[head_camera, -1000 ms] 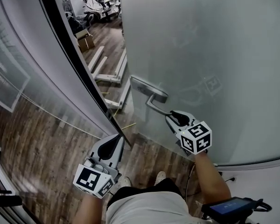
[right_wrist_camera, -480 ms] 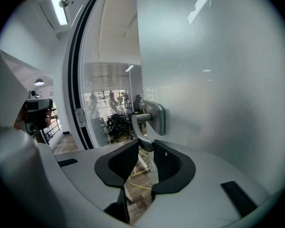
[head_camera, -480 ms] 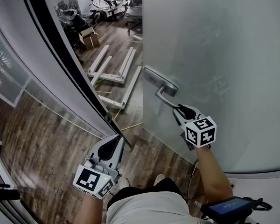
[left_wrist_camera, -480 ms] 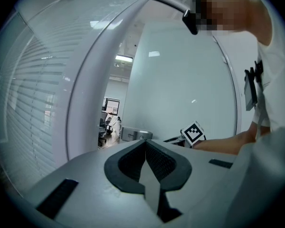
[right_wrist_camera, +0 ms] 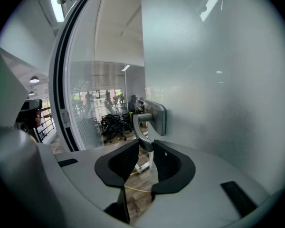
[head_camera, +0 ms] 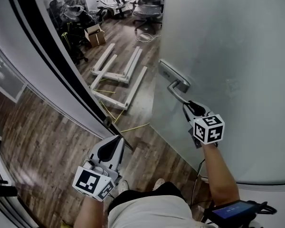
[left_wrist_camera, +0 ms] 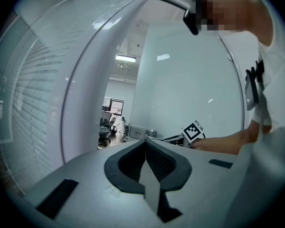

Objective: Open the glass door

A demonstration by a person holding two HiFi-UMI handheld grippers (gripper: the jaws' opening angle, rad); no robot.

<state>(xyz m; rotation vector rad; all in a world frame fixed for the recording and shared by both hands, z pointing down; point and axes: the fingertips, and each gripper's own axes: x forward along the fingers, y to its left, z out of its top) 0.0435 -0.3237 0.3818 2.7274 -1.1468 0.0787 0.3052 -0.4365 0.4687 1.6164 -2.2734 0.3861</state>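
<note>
The glass door [head_camera: 228,46] is a tall frosted pane filling the right of the scene. It stands upright and partly open, leaving a gap at its left edge onto the far room. A silver lever handle [head_camera: 179,84] on a metal plate sits near that left edge, its lever reaching toward the near side.

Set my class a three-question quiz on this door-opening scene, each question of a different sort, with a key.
1. True or false: the left gripper holds the door handle.
2. What lies on the wood floor beyond the glass door? A: white frame parts. B: a ladder. C: a bicycle.
3. Fill in: the right gripper is shut on the ____.
Key: 1 false, its jaws are together and empty; 2 A; 3 door handle.
</note>
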